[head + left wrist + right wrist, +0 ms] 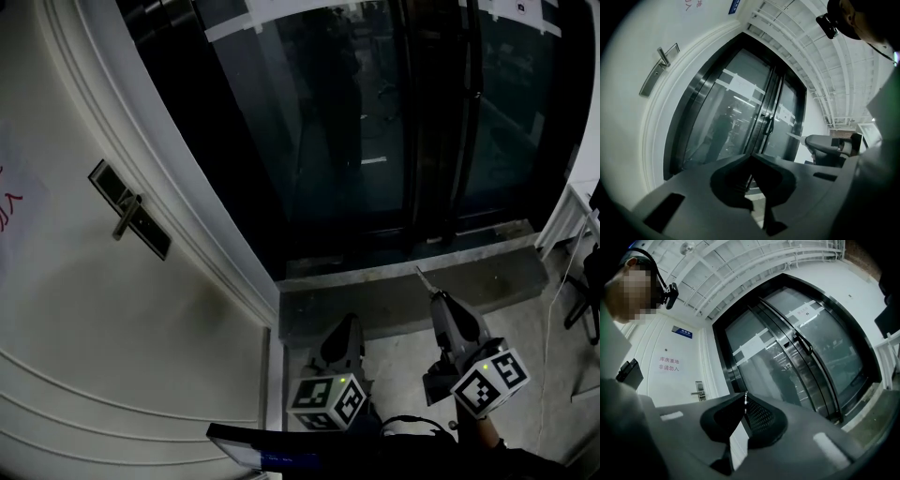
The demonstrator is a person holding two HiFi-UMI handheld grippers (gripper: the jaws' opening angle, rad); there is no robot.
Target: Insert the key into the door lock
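The door lock (129, 222), a dark plate with a silver lever handle, sits on the white door (84, 309) at the left, well away from both grippers. In the right gripper view the lock (699, 391) is small and far off to the left. My right gripper (437, 298) is shut on a thin silver key (423, 277) that sticks out past its tips, pointing toward the glass doors. The key's tip (746, 398) shows between the jaws. My left gripper (347, 324) hangs low beside it, shut with nothing in it. Its closed tips (751, 158) face the glass.
Dark glass sliding doors (375, 122) fill the middle, behind a grey stone threshold (412, 291). A white railing (572, 225) and a black stand (586, 300) are at the right. Red lettering (669, 364) and a blue sign (682, 332) mark the white door.
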